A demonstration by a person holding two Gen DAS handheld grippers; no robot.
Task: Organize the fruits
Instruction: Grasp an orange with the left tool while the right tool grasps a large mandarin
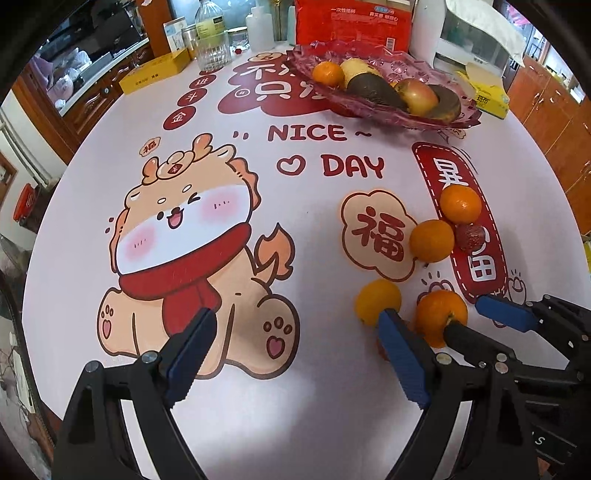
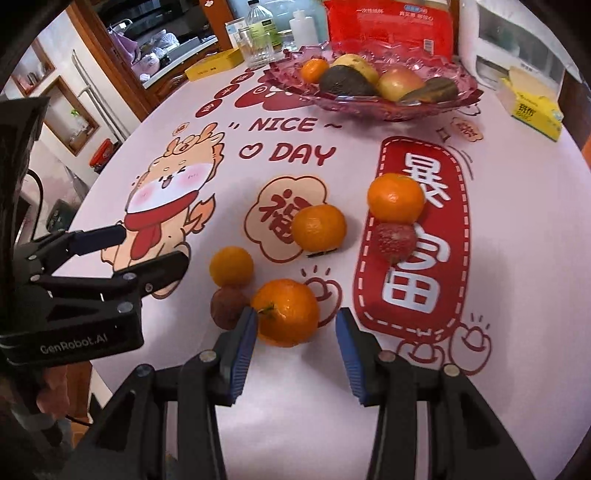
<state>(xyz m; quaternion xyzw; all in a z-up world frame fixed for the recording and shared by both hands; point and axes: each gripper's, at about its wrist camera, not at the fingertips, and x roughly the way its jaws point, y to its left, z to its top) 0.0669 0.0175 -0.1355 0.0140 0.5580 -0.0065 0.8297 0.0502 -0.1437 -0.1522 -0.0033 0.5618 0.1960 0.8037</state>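
Observation:
Several mandarins lie loose on the printed tablecloth: one nearest [image 2: 286,312], a smaller one [image 2: 231,266], one in the middle [image 2: 319,228] and one farther back [image 2: 396,198]. A red lychee [image 2: 395,242] sits below that far one, a brownish lychee [image 2: 228,307] beside the nearest. My right gripper [image 2: 297,341] is open, its blue pads either side of the nearest mandarin [image 1: 439,314]. My left gripper [image 1: 297,334] is open and empty over the dragon print; it also shows in the right wrist view [image 2: 147,245]. A pink glass fruit bowl [image 2: 454,98] at the back holds a mandarin, avocado, apple and others.
Behind the bowl [image 1: 436,122] stand a red package [image 2: 388,26], glass jars and bottles [image 2: 260,33] and a white appliance. A yellow box [image 1: 155,74] lies back left, a yellow tissue box [image 2: 532,107] back right. Wooden cabinets surround the table.

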